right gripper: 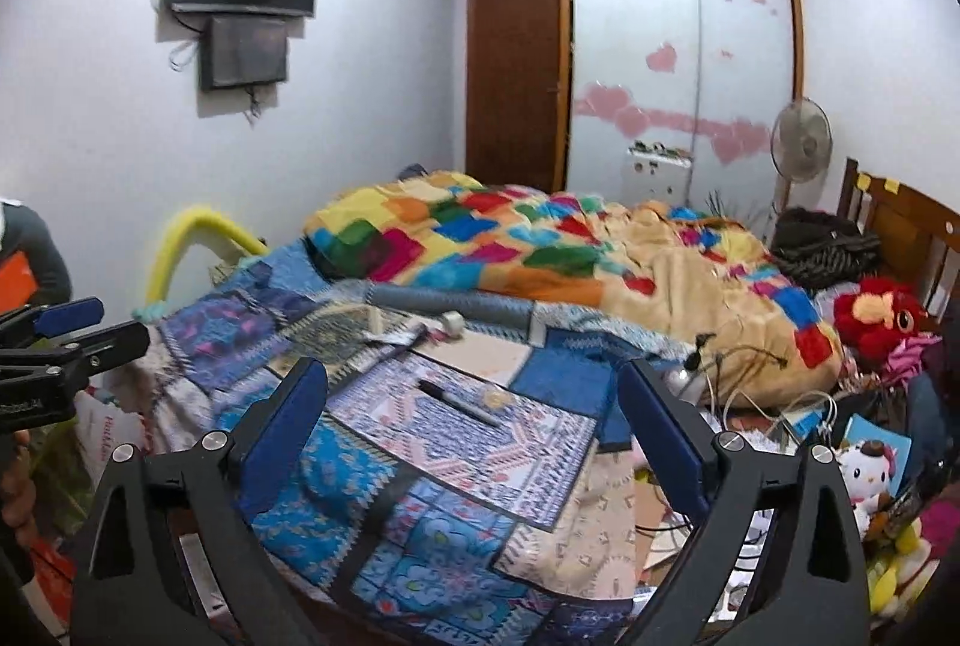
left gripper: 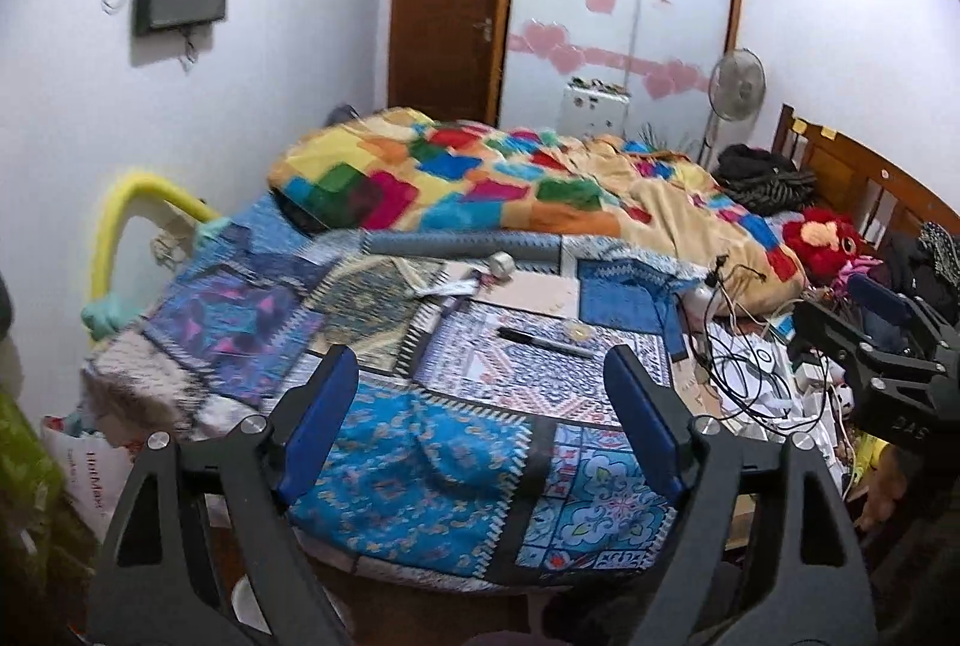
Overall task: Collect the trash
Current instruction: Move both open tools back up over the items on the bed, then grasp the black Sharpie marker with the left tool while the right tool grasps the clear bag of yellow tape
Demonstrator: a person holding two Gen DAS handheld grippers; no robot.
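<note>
Left gripper [left gripper: 480,406]: blue-padded jaws spread wide, nothing between them, held above the near end of the bed.
Right gripper [right gripper: 474,424]: likewise released and empty.
Bed cover [left gripper: 396,466]: blue patchwork quilt, patterned.
Items on the quilt, ahead of both grippers:
- black marker pen [left gripper: 543,341], lying flat;
- small yellowish wrapper [left gripper: 577,329] just beside the pen (possible trash, too small to identify);
- tape roll [left gripper: 503,263], farther back;
- flat beige board [left gripper: 534,293], near the tape.
Multicoloured blanket [left gripper: 480,178]: bunched across the far half.
Tangled cables [left gripper: 738,364]: right side, among papers.
Red plush toy [left gripper: 825,241]: by the headboard.
</note>
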